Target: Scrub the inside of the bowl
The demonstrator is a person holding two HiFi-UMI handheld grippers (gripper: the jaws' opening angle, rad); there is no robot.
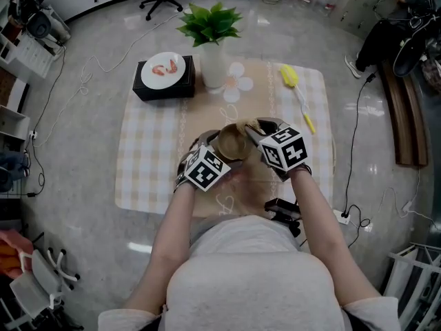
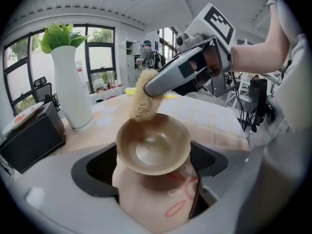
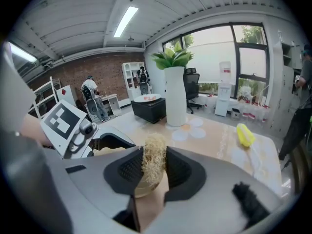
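Note:
A brown bowl (image 2: 153,145) sits between the pads of my left gripper (image 2: 153,164), which is shut on it just above the table, mouth tilted up. My right gripper (image 3: 154,165) is shut on a straw-coloured fibrous scrubber (image 3: 154,161). In the left gripper view the scrubber (image 2: 144,103) hangs from the right gripper (image 2: 152,87) and touches the bowl's far rim. From the head view the bowl (image 1: 232,143) lies between the left gripper (image 1: 222,150) and the right gripper (image 1: 251,131). Below the scrubber, the bowl (image 3: 145,189) shows only partly in the right gripper view.
A checked tablecloth (image 1: 151,157) covers the table. At the back stand a white vase with a green plant (image 1: 212,61) and a black box bearing a plate of shrimp (image 1: 165,74). A yellow long-handled brush (image 1: 295,88) lies at the back right.

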